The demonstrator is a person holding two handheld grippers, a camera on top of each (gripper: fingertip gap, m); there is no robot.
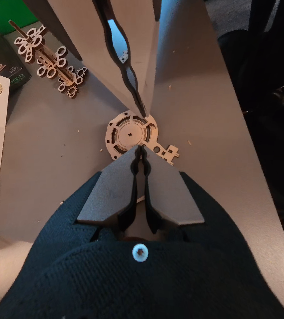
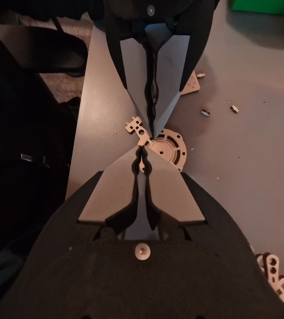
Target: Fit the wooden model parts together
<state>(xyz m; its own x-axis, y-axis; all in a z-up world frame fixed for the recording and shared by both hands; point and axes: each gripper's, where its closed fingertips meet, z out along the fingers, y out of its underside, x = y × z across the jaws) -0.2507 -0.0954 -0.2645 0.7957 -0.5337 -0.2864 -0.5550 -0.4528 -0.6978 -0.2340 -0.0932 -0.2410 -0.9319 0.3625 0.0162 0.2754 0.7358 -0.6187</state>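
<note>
Both hand-held grippers, left (image 1: 139, 146) and right (image 2: 140, 146), seemingly closed, tips meeting over the round wooden disc (image 1: 130, 133).

Your left gripper (image 1: 140, 148) is pressing its closed tips on the near rim of the round wooden disc (image 1: 131, 134). Beyond the jaws, the right gripper (image 1: 143, 114) is touching the far rim, tips together.

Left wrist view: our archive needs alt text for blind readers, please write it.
Two closed grey two-finger grippers, the left gripper from below and the right gripper from above, meet tip to tip over a flat round pale wooden disc with a key-shaped tab on a grey table. A ringed wooden assembly on a rod lies upper left.
</note>
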